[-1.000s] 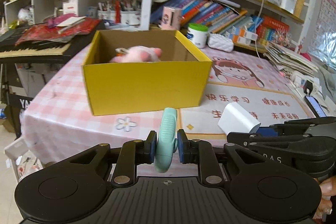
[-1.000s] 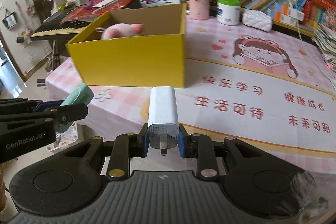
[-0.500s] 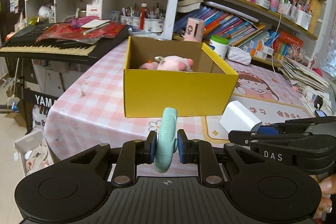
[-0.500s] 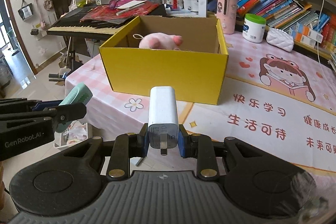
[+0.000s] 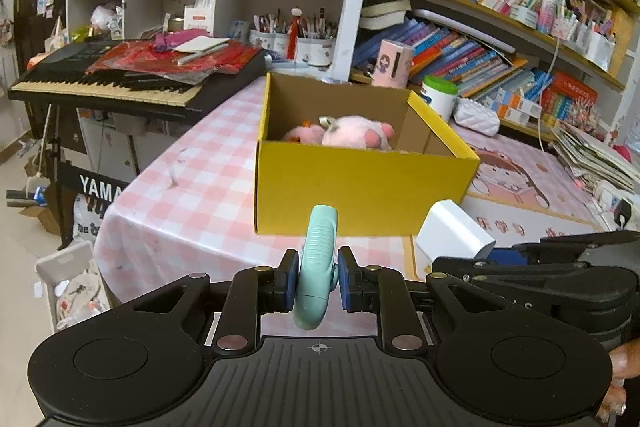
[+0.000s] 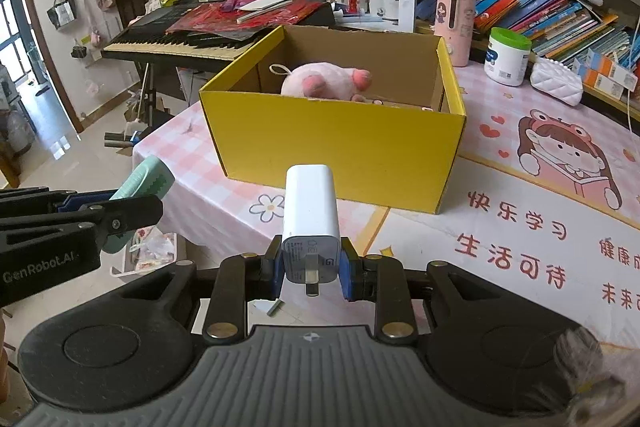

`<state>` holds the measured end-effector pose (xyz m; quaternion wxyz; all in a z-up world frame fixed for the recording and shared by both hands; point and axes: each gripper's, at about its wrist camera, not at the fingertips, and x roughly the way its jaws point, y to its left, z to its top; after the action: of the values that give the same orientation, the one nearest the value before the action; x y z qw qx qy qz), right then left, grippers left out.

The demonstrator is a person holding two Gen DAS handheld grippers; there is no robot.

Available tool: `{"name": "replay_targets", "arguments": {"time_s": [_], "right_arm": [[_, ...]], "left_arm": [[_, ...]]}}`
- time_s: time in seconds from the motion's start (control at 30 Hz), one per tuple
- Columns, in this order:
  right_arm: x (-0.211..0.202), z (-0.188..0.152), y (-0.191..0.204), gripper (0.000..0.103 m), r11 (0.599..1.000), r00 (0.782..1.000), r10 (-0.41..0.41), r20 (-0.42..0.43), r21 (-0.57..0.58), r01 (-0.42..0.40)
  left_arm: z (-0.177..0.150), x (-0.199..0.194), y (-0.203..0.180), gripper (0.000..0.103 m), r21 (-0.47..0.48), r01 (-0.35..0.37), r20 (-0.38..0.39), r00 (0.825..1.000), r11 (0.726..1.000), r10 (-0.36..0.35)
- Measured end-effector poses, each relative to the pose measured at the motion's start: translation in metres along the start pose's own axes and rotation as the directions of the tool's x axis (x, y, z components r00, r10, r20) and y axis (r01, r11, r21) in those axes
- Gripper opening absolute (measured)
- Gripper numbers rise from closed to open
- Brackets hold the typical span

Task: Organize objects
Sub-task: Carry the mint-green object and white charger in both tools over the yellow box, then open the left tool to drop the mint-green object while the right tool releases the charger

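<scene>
My left gripper (image 5: 318, 277) is shut on a mint-green ribbed plastic piece (image 5: 318, 259), held upright in the air off the table's near corner. My right gripper (image 6: 311, 267) is shut on a white plug charger (image 6: 310, 211), prongs toward the camera. An open yellow cardboard box (image 5: 360, 183) stands on the pink checked table (image 5: 192, 187) ahead of both grippers, with a pink plush toy (image 5: 356, 135) inside; the box (image 6: 340, 143) and the plush toy (image 6: 320, 81) also show in the right wrist view. Each gripper shows in the other's view, side by side.
A keyboard piano (image 5: 120, 75) piled with red papers stands left of the table. Bookshelves (image 5: 500, 39), a white jar (image 6: 506, 57), a pink cup (image 6: 456, 23) and a white pouch (image 6: 556, 87) sit behind the box. A white basket (image 5: 72, 283) sits on the floor.
Both grippers have pulled back and risen, still holding their objects. The box looks farther away and its inside with the plush toy shows more.
</scene>
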<state>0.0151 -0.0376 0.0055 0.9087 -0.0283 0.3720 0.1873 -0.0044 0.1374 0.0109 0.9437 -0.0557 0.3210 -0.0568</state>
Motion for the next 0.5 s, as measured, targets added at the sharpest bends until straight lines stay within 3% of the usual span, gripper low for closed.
{"name": "replay_targets", "arguments": {"time_s": [0.13,0.33,0.5], "right_arm": [[0.002,0.012,-0.006,0.025,1.000,0.999,0.010,0.037,-0.004,-0.010],[0.002,0.048,-0.022,0.025,1.000,0.984,-0.004,0.179,-0.022,0.008],[0.025,0.085,-0.044,0.025,0.999,0.978,-0.035,0.205,-0.025,0.041]], "left_arm": [[0.017,0.009,-0.001,0.019,-0.005,-0.011,0.026,1.000,1.000,0.012],[0.057,0.030,-0.010,0.019,0.004,-0.010,0.094,0.995,1.000,0.010],[0.089,0.061,-0.017,0.019,0.006,-0.027,0.127,0.992,1.000,0.026]]}}
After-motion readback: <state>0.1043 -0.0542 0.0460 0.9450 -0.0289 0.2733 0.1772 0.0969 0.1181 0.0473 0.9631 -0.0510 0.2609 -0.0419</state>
